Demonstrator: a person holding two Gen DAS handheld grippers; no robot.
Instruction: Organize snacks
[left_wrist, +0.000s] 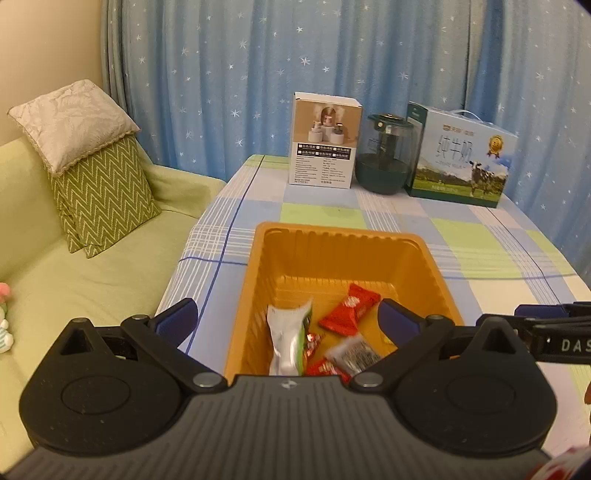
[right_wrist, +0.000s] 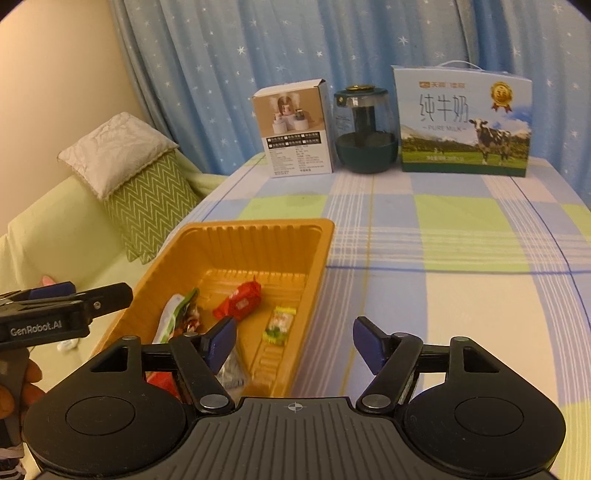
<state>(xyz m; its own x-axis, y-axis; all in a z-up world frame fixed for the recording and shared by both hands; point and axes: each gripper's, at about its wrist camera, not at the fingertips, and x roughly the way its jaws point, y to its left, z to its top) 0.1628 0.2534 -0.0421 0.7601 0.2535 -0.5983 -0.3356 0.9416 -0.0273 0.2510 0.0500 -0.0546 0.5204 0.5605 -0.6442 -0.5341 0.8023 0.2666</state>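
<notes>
An orange plastic tray (left_wrist: 332, 242) (right_wrist: 317, 251) stands on the checked tablecloth. In it lie a red wrapped snack (left_wrist: 349, 310) (right_wrist: 240, 300), a white and green packet (left_wrist: 290, 334) (right_wrist: 175, 314), a grey packet (left_wrist: 356, 354), small red candies (left_wrist: 325, 369) and a yellow-green candy (right_wrist: 279, 325). My left gripper (left_wrist: 288, 319) is open and empty, above the tray's near end. My right gripper (right_wrist: 293, 345) is open and empty, over the tray's right rim. Each gripper shows at the edge of the other's view.
At the table's far edge stand a white product box (left_wrist: 323, 140) (right_wrist: 297, 133), a dark green glass jar (left_wrist: 386, 155) (right_wrist: 365, 129) and a milk carton case (left_wrist: 461, 155) (right_wrist: 463, 122). A green sofa with cushions (left_wrist: 92, 184) lies left of the table. Blue curtains hang behind.
</notes>
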